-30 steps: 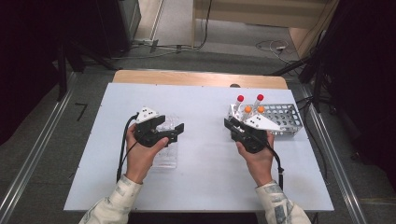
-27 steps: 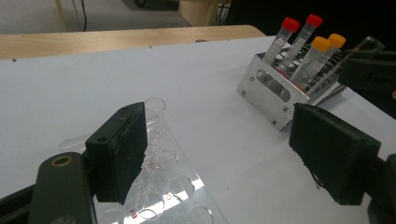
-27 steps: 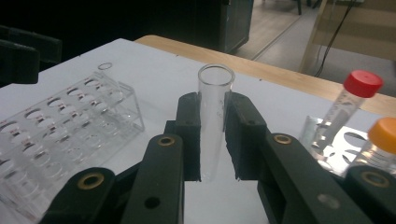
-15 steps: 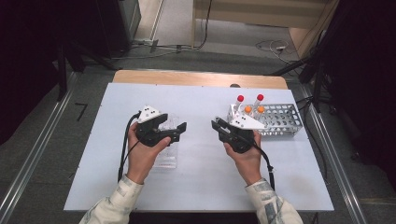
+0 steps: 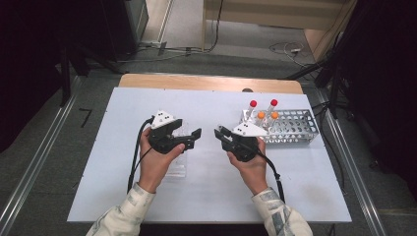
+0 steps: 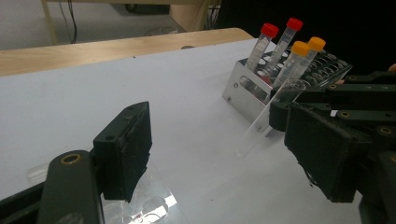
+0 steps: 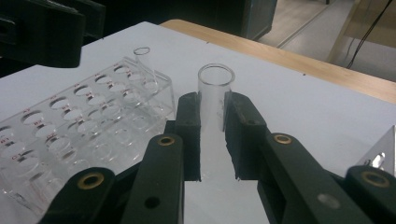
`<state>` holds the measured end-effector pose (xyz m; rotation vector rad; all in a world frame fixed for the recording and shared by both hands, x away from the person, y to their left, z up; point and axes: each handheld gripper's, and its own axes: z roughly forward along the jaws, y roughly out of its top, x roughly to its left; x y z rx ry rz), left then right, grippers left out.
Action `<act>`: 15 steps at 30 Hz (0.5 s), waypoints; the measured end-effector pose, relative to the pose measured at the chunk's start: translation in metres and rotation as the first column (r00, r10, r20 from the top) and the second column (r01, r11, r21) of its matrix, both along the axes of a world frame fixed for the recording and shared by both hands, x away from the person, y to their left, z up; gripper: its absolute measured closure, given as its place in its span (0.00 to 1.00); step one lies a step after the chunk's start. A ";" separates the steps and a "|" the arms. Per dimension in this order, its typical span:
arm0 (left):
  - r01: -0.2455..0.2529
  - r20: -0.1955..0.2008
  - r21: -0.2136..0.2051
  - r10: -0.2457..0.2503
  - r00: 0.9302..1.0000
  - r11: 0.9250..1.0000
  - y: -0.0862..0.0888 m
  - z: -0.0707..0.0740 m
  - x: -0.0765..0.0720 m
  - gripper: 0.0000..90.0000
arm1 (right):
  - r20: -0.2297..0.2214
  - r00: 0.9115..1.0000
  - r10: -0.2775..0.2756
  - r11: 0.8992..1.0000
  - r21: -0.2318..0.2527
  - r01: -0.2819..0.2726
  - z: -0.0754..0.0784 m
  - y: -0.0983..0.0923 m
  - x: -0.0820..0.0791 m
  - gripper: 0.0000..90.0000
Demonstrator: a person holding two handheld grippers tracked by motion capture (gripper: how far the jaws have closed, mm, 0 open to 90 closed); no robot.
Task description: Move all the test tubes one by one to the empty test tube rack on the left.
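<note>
Two grippers face each other above the white table (image 5: 123,196). The right gripper (image 7: 212,135) pinches a clear glass tube (image 7: 215,95) with no cap, its open mouth standing above the jaw tips; in the left gripper view the same tube slants down toward the table. The left gripper (image 6: 219,154) is spread, with nothing between its jaws, which have just been closing a little. Under it lies a clear plastic rack (image 7: 84,135), holding what seems to be one more open tube (image 7: 145,63). Four capped tubes (image 6: 285,51) stand in a metal rack (image 5: 295,129) behind.
</note>
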<state>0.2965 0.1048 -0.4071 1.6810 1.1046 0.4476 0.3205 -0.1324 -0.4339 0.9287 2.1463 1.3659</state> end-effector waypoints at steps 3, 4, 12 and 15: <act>0.008 0.002 0.005 -0.008 1.000 1.000 -0.003 0.001 0.000 0.29 | 0.001 1.000 0.006 1.000 -0.004 -0.006 0.000 0.004 -0.001 0.82; 0.009 0.003 0.007 -0.009 1.000 1.000 -0.004 0.001 0.001 0.30 | 0.002 1.000 0.007 1.000 -0.005 -0.007 -0.001 0.005 -0.001 0.82; 0.038 0.006 0.008 -0.039 0.999 0.999 -0.017 0.003 0.004 0.40 | -0.002 1.000 0.023 1.000 -0.012 -0.023 -0.004 0.014 -0.001 0.82; 0.050 0.004 0.014 -0.050 0.999 0.999 -0.023 0.003 0.006 0.43 | -0.002 1.000 0.027 1.000 -0.010 -0.027 -0.004 0.016 -0.001 0.82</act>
